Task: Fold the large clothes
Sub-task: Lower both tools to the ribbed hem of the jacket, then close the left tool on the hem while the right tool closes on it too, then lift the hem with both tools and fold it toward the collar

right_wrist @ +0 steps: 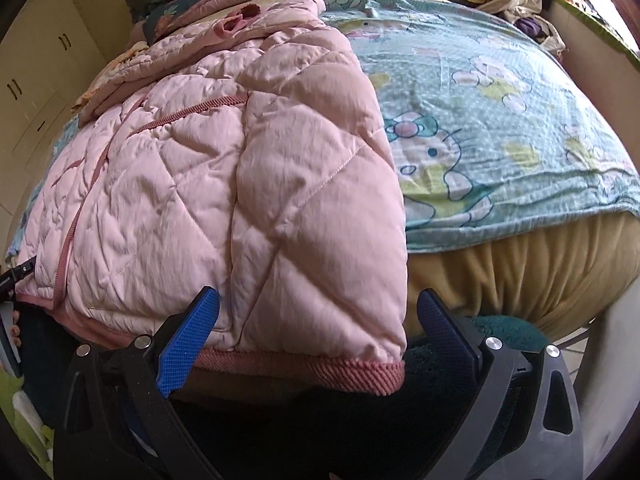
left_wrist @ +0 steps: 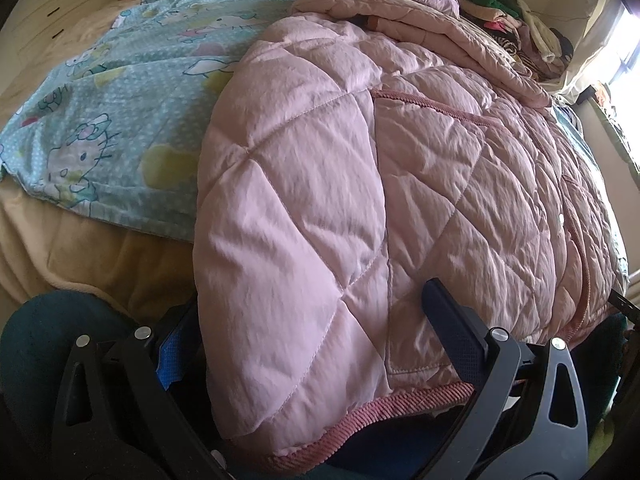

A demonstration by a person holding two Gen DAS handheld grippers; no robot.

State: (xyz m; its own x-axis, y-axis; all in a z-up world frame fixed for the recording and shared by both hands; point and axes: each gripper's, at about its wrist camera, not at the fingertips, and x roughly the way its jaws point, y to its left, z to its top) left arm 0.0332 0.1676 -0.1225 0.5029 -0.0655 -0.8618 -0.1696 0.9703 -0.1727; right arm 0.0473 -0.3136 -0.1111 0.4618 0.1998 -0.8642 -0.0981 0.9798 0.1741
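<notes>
In the left wrist view, a teal cotton sheet printed with cartoon cats (left_wrist: 120,128) covers the left of the bed (left_wrist: 80,248), whose beige skirt hangs down below it. Right of the sheet lies the pale pink quilted padded jacket with darker pink ribbed trim (left_wrist: 320,200), spread over the near edge of the bed, its hem hanging just past the edge. The left tongs (left_wrist: 316,356) stand wide apart around the jacket's near left corner: the fabric bulges between the two fingers, the left finger mostly hidden behind it, the right finger lying against the quilted surface above the ribbed hem. Nothing is pinched. Far back on the right sits a heap of mixed clothes (left_wrist: 520,28).

In the right wrist view, the same jacket (right_wrist: 224,184) fills the left and centre, the cat sheet (right_wrist: 500,120) the right. The right tongs (right_wrist: 320,328) gape open too, straddling the jacket's near right corner; the blue-padded left finger touches the fabric, the right finger stands clear beside the jacket's edge.
</notes>
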